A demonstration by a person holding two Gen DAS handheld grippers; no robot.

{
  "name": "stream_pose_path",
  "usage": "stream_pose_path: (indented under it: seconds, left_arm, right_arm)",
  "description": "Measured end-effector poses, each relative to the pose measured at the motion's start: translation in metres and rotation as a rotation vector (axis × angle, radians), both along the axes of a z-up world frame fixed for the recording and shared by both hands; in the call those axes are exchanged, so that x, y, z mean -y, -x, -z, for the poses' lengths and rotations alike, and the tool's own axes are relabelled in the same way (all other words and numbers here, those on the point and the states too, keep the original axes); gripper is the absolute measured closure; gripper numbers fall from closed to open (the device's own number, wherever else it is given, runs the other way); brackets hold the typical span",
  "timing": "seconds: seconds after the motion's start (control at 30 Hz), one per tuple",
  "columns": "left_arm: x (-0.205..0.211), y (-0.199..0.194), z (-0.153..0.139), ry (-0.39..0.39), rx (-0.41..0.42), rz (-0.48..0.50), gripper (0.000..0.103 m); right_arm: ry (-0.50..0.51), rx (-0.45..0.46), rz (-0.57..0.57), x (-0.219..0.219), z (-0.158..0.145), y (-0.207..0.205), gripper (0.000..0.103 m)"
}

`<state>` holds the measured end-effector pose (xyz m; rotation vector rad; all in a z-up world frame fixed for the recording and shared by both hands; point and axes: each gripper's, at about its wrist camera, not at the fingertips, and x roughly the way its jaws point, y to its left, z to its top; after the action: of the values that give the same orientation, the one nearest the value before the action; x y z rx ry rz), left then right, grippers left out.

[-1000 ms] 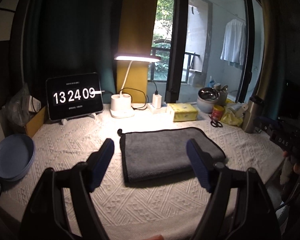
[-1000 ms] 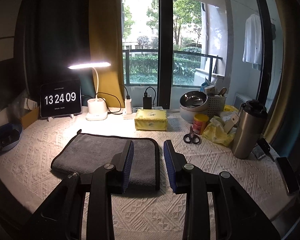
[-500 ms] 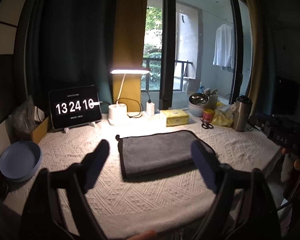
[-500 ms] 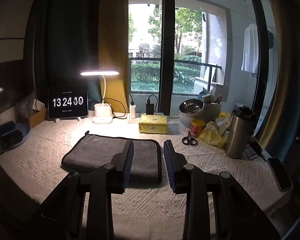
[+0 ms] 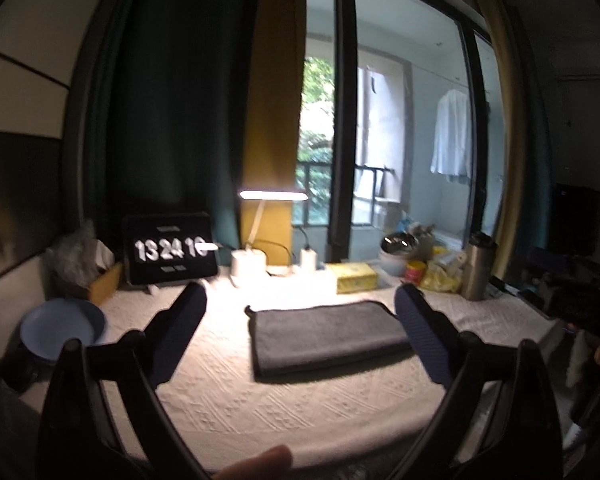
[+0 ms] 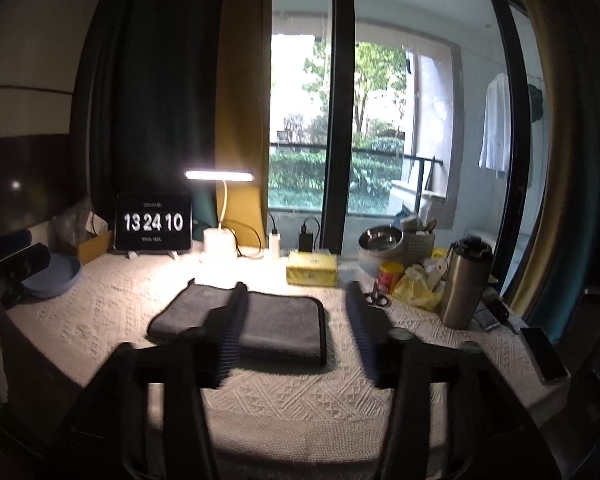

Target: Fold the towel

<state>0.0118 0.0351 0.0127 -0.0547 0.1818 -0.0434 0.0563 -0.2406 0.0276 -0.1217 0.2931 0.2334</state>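
Lying folded, towel [image 5: 328, 334] beyond spread fingers [image 5: 180, 320]

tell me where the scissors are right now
In the right wrist view, the scissors lie on the tablecloth right of the towel, just in front of the small red can.

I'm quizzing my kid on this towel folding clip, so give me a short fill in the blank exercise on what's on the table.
The folded towel is ____ in color.
The clock reads 13 24 ____.
The lamp is switched ____.
The left gripper and right gripper both hold ____.

Missing words: gray; 10; on; nothing
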Motion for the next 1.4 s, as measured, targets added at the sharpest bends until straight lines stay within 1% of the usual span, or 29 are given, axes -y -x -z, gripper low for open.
stream_pose_path:
  seconds: [0.1,0.23,1.4]
  left_arm:
    - [-0.0017,0.0062,-0.0037,-0.004,0.027,-0.041,0.005]
    - [-0.0056,0.0074,-0.0046,-0.003,0.033,-0.046,0.005]
    - [-0.0025,0.006,-0.005,0.001,0.032,-0.044,0.005]
  right_arm:
    - [-0.007,0.027,-0.001,0.0012,-0.0075,0.0082,0.042]
    - [-0.004,0.04,-0.008,0.001,-0.0102,0.0115,0.042]
    - [-0.003,0.021,-0.019,-0.0045,-0.0049,0.0065,0.042]
